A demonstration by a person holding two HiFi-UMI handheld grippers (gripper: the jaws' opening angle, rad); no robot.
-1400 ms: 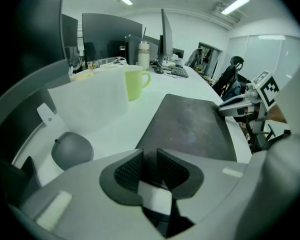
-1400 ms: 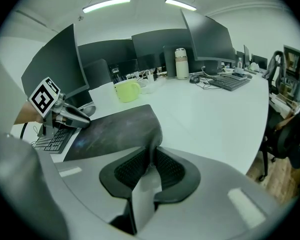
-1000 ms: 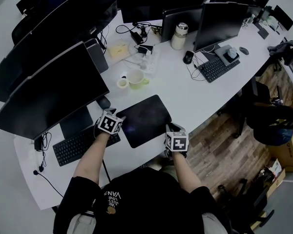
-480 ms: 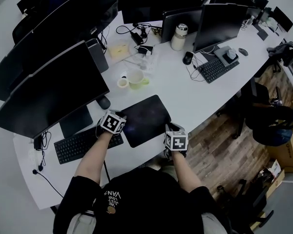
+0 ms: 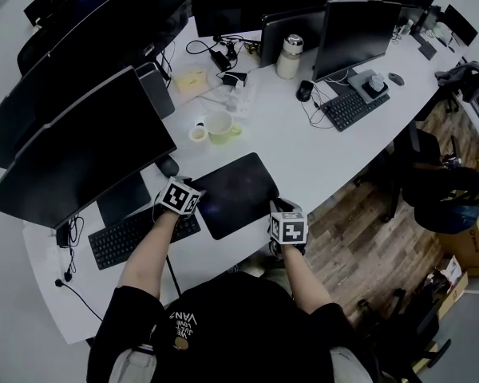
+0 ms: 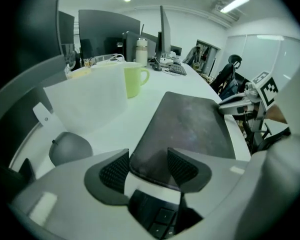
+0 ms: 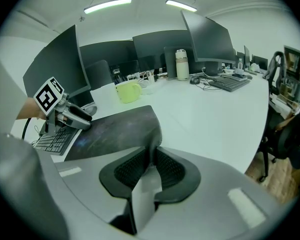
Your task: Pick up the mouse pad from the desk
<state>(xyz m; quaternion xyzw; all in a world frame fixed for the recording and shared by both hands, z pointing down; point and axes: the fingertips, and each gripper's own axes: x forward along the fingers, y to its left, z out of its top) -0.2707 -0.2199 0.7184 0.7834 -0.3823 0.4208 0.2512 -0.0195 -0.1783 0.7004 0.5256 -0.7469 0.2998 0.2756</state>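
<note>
The black mouse pad (image 5: pixel 238 191) lies on the white desk (image 5: pixel 319 162) in front of me. My left gripper (image 5: pixel 195 193) is at the pad's left near corner. In the left gripper view that corner of the mouse pad (image 6: pixel 187 126) sits between the jaws of the left gripper (image 6: pixel 149 166), which are opening, with a gap on each side. My right gripper (image 5: pixel 279 209) is at the pad's right near corner. The right gripper (image 7: pixel 152 165) is shut on the edge of the mouse pad (image 7: pixel 112 131), which curls up between the pads.
A black keyboard (image 5: pixel 132 236) lies just left of the pad, partly under my left hand. A dark mouse (image 5: pixel 168 166) and a large monitor (image 5: pixel 80 154) stand behind it. A green mug (image 5: pixel 221 126) and a tape roll (image 5: pixel 198 134) sit beyond the pad. The desk edge (image 5: pixel 303 214) runs close on the right.
</note>
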